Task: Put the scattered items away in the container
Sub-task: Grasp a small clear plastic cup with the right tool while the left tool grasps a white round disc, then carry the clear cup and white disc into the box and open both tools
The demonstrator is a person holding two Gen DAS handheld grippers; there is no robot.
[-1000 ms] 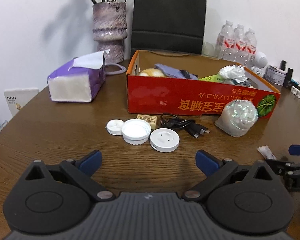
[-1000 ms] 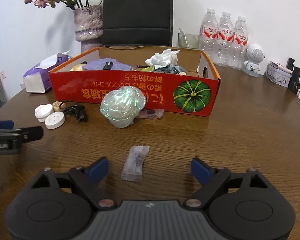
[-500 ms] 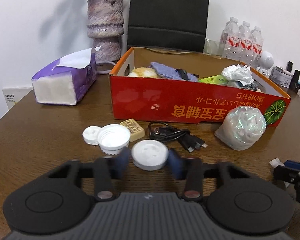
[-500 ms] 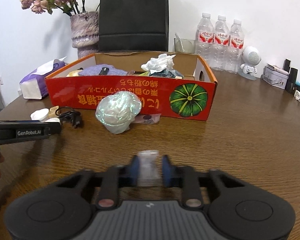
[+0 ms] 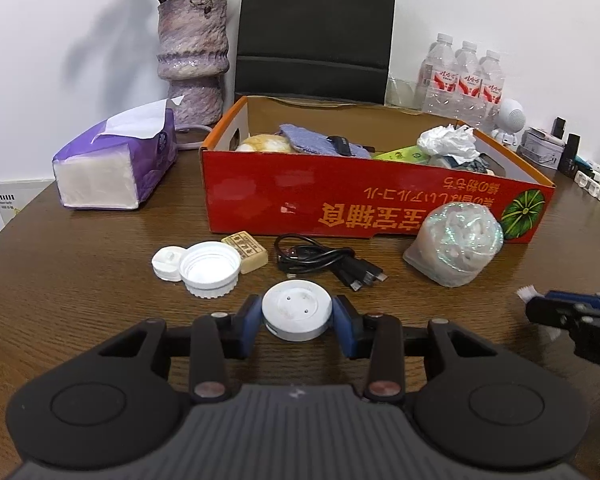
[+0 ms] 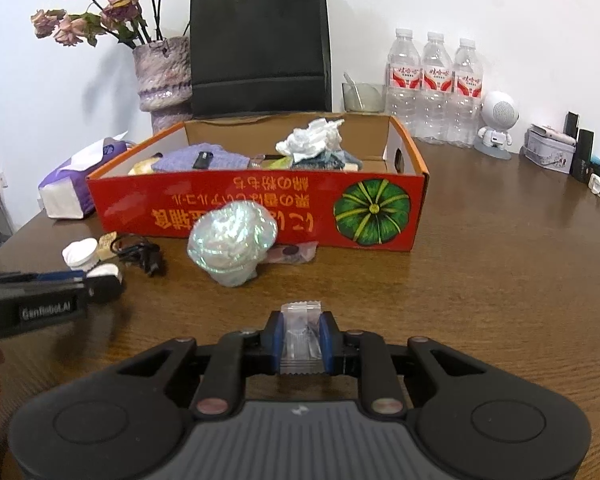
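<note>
Box (image 5: 292,196) (red) | left gripper (image 5: 297,317) — clamps white disc (image 5: 296,310) | right gripper (image 6: 302,338) — pinches clear packet (image 6: 301,336)

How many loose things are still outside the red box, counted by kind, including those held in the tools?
White round lids and discs: 3
Small tan block: 1
Black cable: 1
Shiny wrapped bundle: 1
Clear packets: 2
Total: 8
</note>
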